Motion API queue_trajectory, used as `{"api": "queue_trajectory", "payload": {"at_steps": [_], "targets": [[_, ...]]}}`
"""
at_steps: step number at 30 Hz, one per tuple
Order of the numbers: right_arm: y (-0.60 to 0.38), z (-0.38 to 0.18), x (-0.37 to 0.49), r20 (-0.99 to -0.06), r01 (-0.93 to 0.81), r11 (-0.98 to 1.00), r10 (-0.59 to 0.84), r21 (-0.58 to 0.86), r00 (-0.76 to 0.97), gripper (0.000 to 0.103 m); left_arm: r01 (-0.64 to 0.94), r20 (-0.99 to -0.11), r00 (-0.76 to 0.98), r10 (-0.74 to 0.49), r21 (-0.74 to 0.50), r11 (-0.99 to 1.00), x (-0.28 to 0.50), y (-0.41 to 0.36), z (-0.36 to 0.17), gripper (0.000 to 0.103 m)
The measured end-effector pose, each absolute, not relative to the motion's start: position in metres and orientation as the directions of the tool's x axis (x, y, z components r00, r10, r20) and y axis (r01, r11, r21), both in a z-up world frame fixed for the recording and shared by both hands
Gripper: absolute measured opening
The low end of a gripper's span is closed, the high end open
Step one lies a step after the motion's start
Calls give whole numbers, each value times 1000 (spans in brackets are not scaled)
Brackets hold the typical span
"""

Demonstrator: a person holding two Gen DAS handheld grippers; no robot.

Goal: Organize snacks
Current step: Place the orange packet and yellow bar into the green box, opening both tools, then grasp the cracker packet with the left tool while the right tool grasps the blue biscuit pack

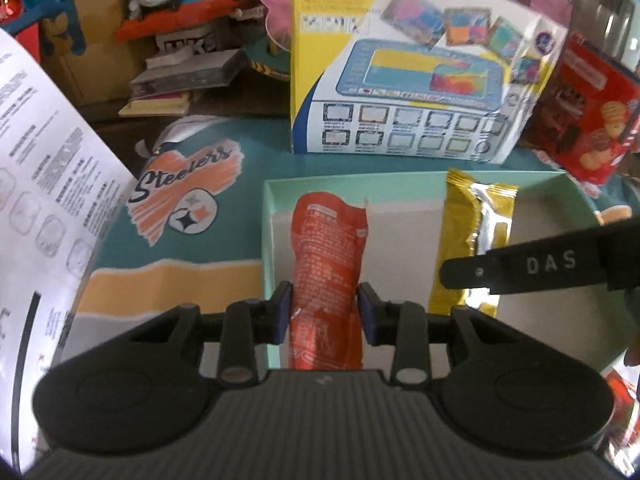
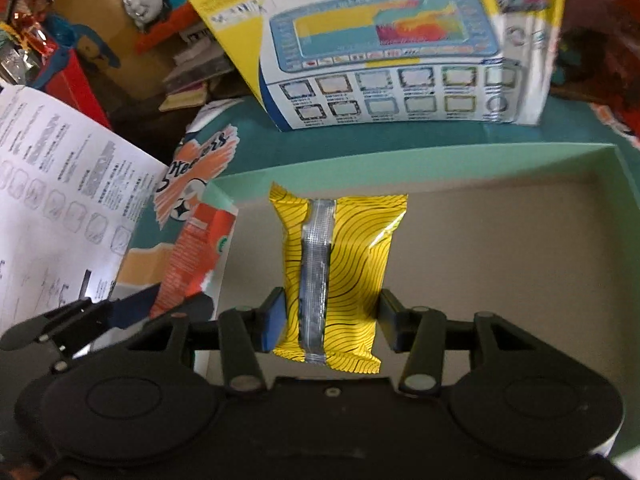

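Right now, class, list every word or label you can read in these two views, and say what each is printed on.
"Steelers": on the teal cloth under the tray.
"DAS": on the right gripper's finger.
Print on the orange packet, yellow packet, white sheet, toy box and red biscuit box: too small or blurred.

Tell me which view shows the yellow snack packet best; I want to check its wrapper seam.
The right wrist view: the yellow snack packet fills the centre, silver seam facing the camera, between the right gripper pads. In the left wrist view, the packet appears edge-on, partly hidden by a black gripper finger.
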State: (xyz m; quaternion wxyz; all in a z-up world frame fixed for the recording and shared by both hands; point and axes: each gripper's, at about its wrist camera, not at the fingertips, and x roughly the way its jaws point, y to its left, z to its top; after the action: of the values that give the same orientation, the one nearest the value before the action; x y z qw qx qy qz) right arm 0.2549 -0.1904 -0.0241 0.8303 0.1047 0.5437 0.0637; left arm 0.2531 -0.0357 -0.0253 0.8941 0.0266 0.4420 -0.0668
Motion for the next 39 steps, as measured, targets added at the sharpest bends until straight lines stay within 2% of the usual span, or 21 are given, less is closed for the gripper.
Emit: {"api": "queue_trajectory", "payload": {"at_steps": [5, 7, 8, 9, 10, 11, 13, 19, 34, 39], "targets": [[-186, -45, 287, -901, -5, 963, 254, 270, 353, 49, 148, -805, 589, -70, 22, 989, 278, -41, -42, 36], [-185, -49, 296, -896, -7, 955, 282, 298, 344, 54, 151, -804, 592, -66, 30, 988, 282, -42, -45, 43], [-187, -49, 298, -890, -2, 950, 292, 312, 351, 70, 151, -798, 600, -65, 32, 988, 281, -42, -44, 49], [-188, -47, 298, -879, 6, 946, 298, 323, 372, 89, 152, -788, 611, -68, 33, 988, 279, -42, -42, 61], [-189, -45, 298, -869, 10, 944, 299, 330, 393, 95, 163, -778, 623, -88, 20, 986, 276, -42, -38, 71], [-190, -42, 295, -860, 16, 943, 295, 332, 417, 98, 162, -766, 638, -85, 26, 986, 273, -42, -35, 76], [-194, -39, 292, -854, 25, 941, 294, 336, 429, 98, 150, -742, 669, -53, 65, 987, 266, -43, -29, 91], [-204, -27, 269, -853, 63, 945, 260, 321, 452, 103, 138, -735, 676, -46, 64, 988, 244, -36, -12, 103], [-196, 10, 139, -820, 25, 958, 231, 286, 523, 103, 144, -794, 605, -56, 40, 989, 124, 0, -14, 103], [-182, 6, 99, -832, 0, 955, 259, 297, 491, 103, 133, -822, 568, -38, 47, 990, 88, 11, -26, 103]]}}
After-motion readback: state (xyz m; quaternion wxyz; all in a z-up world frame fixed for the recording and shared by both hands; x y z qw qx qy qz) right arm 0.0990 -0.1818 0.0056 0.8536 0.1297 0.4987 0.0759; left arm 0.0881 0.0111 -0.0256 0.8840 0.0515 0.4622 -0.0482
